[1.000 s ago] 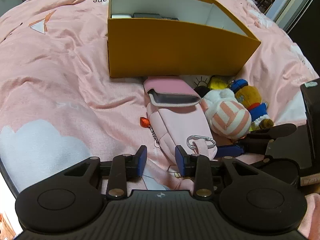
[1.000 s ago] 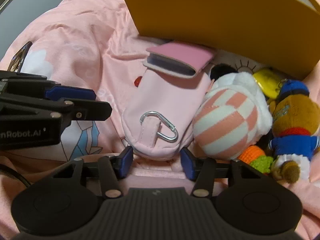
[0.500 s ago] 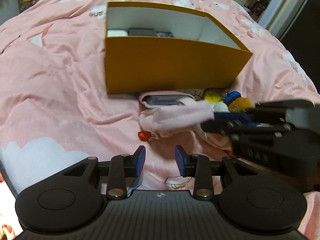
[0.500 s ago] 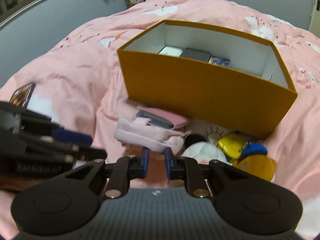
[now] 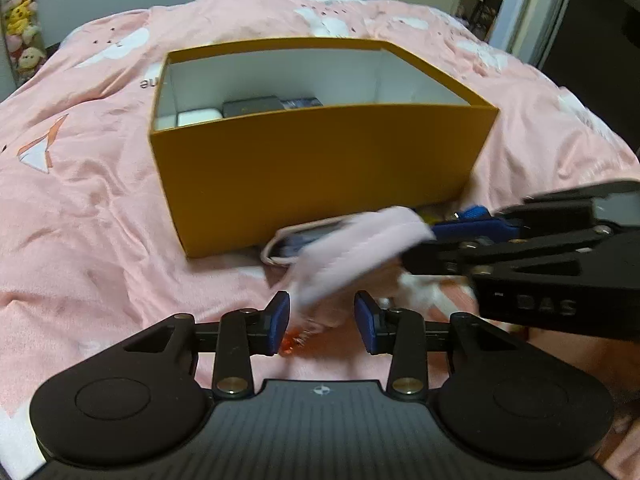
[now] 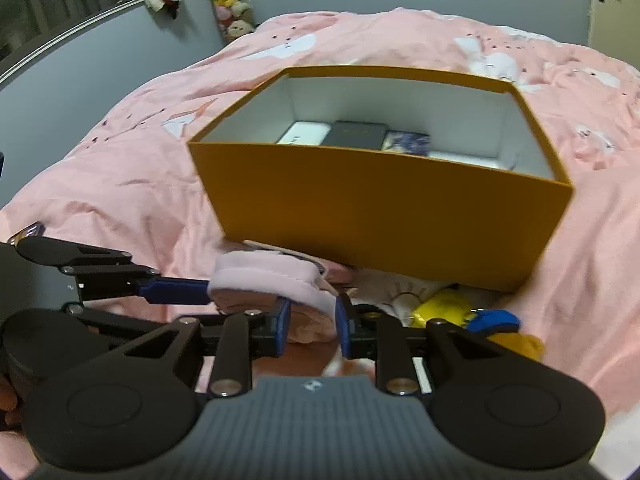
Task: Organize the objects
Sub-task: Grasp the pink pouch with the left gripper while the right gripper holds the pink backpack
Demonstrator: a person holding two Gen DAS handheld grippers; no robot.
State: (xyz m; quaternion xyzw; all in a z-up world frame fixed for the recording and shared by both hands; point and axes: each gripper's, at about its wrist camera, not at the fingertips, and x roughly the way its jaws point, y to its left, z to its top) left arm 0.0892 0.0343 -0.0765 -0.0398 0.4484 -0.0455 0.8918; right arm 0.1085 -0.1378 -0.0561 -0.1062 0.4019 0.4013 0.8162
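A pink pouch (image 5: 352,248) hangs blurred above the bed, in front of the orange box (image 5: 320,168). My right gripper (image 6: 312,326) grips the pouch (image 6: 276,280) with fabric filling the gap between its pads, though its jaws are opening slightly. It enters the left wrist view from the right, as the right gripper (image 5: 452,232). My left gripper (image 5: 323,322) sits just below the pouch. Its jaws are opening, and the pouch's low end dips between its pads without being pressed. A red charm (image 5: 292,342) dangles there. In the box (image 6: 380,216) lie a white, a dark and a patterned item.
A pink bedspread (image 5: 100,200) covers the bed all around. Plush toys, one yellow (image 6: 444,308) and one blue (image 6: 494,320), lie at the box's near right foot. More plush toys (image 6: 232,4) stand against the grey wall behind the bed.
The right gripper closed on the pink pouch and raised it off the bed. Both views tilted up toward the box. The left gripper came in under the pouch with wider jaws.
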